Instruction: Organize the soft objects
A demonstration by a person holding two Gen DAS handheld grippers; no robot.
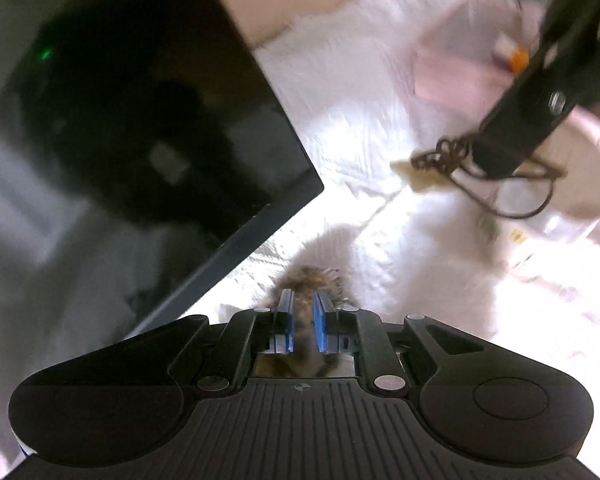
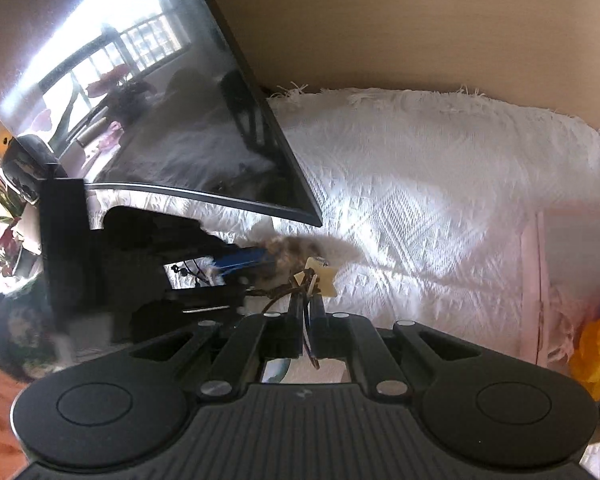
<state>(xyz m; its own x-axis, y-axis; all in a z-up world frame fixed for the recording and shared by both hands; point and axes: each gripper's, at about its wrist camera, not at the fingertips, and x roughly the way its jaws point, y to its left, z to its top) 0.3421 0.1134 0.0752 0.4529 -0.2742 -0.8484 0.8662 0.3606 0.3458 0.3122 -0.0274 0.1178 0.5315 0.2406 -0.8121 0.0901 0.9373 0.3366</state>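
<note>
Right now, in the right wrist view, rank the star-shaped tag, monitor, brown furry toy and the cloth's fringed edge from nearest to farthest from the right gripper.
1. star-shaped tag: on the brown cord pinched at the right gripper tips.
2. brown furry toy: just beyond, slightly left.
3. monitor: behind the toy, left.
4. fringed edge: farthest, by the wall.

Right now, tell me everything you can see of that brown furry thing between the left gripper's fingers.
The brown furry thing looks like a small tuft of mottled brown and tan fur. It sits between the left gripper's blue pads, poking out past their tips over the white textured bedspread. A thin brown cord seems to run from it to the shut right gripper.
</note>
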